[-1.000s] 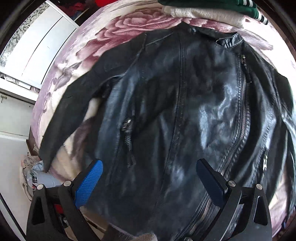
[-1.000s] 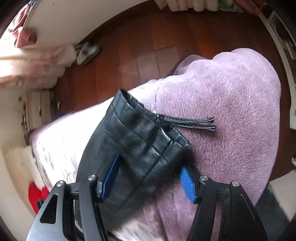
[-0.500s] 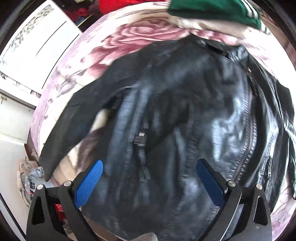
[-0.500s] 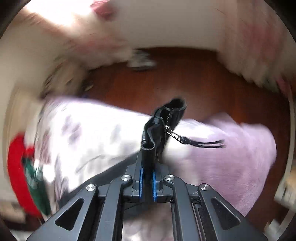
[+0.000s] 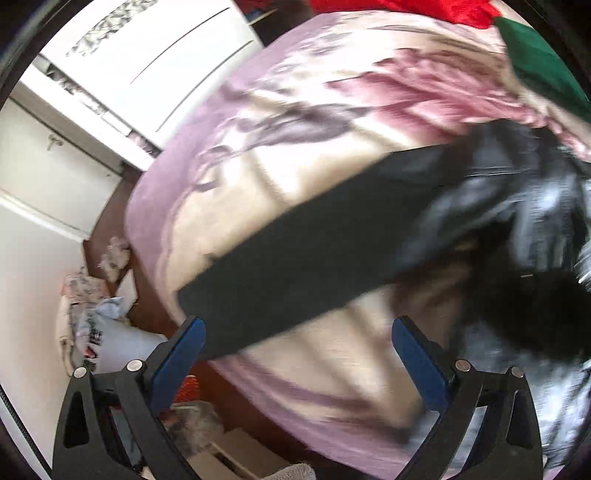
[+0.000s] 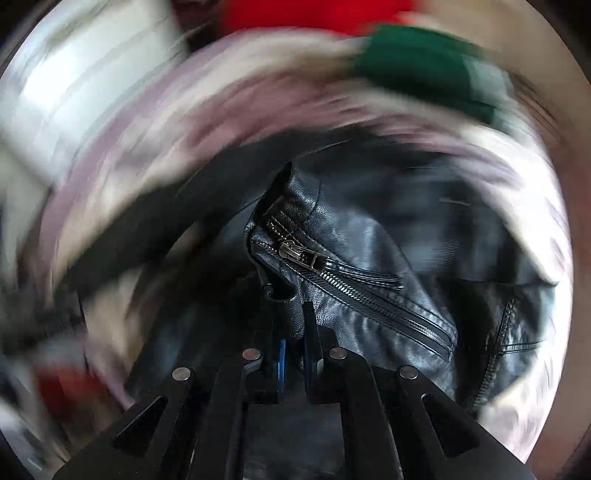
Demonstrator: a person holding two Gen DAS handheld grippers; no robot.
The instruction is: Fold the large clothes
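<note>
A black leather jacket (image 5: 509, 221) lies on a pink flowered blanket (image 5: 295, 122). Its left sleeve (image 5: 303, 258) stretches flat toward the bed's left edge. My left gripper (image 5: 299, 343) hovers open just beyond the sleeve's cuff end, with nothing between its blue pads. In the right wrist view my right gripper (image 6: 295, 317) is shut on the zippered cuff (image 6: 288, 236) of the jacket's other sleeve, which it holds over the jacket body (image 6: 424, 229). The background there is smeared by motion.
A green garment (image 5: 543, 62) and a red one (image 5: 399, 11) lie at the far side of the bed. White cabinets (image 5: 155, 59) stand beyond the left edge. Bags and clutter (image 5: 96, 325) sit on the wooden floor below it.
My left gripper swept left from over the jacket body to the left sleeve's cuff. My right gripper closed on the other sleeve's cuff and swung it up from the bed corner over the jacket.
</note>
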